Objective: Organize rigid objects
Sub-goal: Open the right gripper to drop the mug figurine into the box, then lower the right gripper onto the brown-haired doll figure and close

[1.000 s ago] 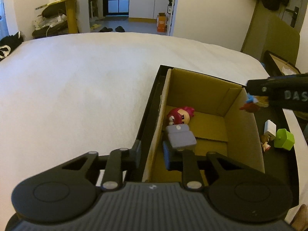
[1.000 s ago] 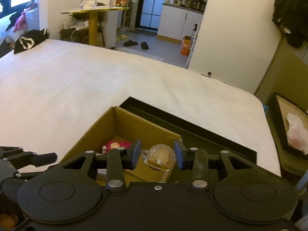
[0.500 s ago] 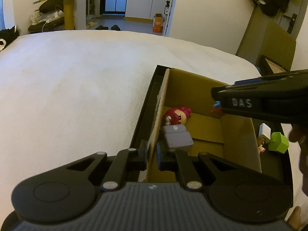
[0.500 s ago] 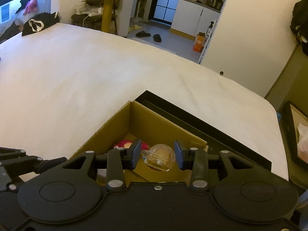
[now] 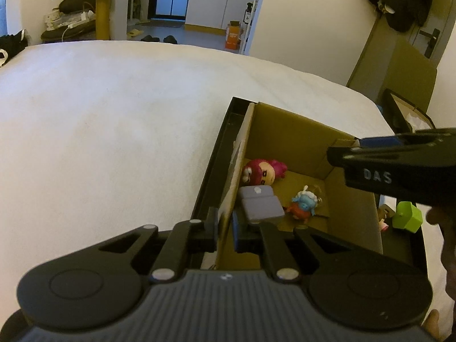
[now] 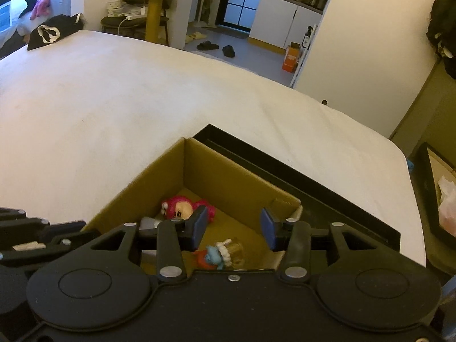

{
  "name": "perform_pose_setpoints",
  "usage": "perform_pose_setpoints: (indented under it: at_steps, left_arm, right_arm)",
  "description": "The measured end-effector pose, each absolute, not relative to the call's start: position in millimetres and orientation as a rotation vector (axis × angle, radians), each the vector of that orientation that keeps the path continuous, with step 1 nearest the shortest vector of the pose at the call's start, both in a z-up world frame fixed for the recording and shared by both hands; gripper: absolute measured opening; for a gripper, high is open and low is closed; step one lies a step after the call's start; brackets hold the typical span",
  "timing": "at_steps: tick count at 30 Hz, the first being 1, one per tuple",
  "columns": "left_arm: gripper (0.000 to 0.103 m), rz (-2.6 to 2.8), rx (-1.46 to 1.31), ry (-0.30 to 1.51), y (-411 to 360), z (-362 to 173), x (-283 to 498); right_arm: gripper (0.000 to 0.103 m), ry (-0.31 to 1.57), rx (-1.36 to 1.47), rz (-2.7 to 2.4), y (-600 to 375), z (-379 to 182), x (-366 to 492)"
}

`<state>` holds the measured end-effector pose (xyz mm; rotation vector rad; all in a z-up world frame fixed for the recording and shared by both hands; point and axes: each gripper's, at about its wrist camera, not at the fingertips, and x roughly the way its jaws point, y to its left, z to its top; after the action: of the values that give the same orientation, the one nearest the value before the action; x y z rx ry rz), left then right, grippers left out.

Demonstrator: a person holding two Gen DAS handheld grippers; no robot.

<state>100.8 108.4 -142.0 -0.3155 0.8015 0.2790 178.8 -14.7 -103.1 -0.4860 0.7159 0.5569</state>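
Two grippers work over a white bed [image 5: 114,131]. On it a black tray [image 5: 212,168] holds an open carton [image 5: 299,142]. The left gripper [image 5: 223,229] is clenched on the carton's near-left wall, one finger outside and one inside. The right gripper [image 6: 233,229] hangs above the carton, jaws opening, nothing between them. Inside the carton lie a pink figure [image 5: 263,171], a grey block [image 5: 260,206] touching it, and a small blue-and-red figure [image 5: 303,206] just beside the block. A green cube [image 5: 407,219] sits in the tray, outside the carton's right wall.
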Motion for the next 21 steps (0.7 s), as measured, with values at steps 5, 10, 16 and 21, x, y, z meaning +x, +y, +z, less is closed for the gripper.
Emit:
perform_pose_setpoints:
  at_steps: [5,10,16,21]
  left_arm:
    - [0.009,0.279,-0.318,0.804,109.0,-141.1,101.0]
    - [0.009,0.289,-0.295,0.806,105.3,-139.7,101.0]
    - [0.011,0.312,-0.269,0.812,99.7,-137.2,101.5]
    - [0.011,0.329,-0.226,0.812,93.8,-135.6,102.2]
  right_arm:
    - [0.045,0.721,-0.458,0.541,-28.4,-98.1,171.6]
    - [0.047,0.713,-0.432,0.523,-48.5,-92.3,169.7]
    - [0.048,0.721,-0.411,0.48,-77.8,-96.1,171.6]
    - [0.048,0.741,-0.388,0.441,-102.5,-104.0,176.5]
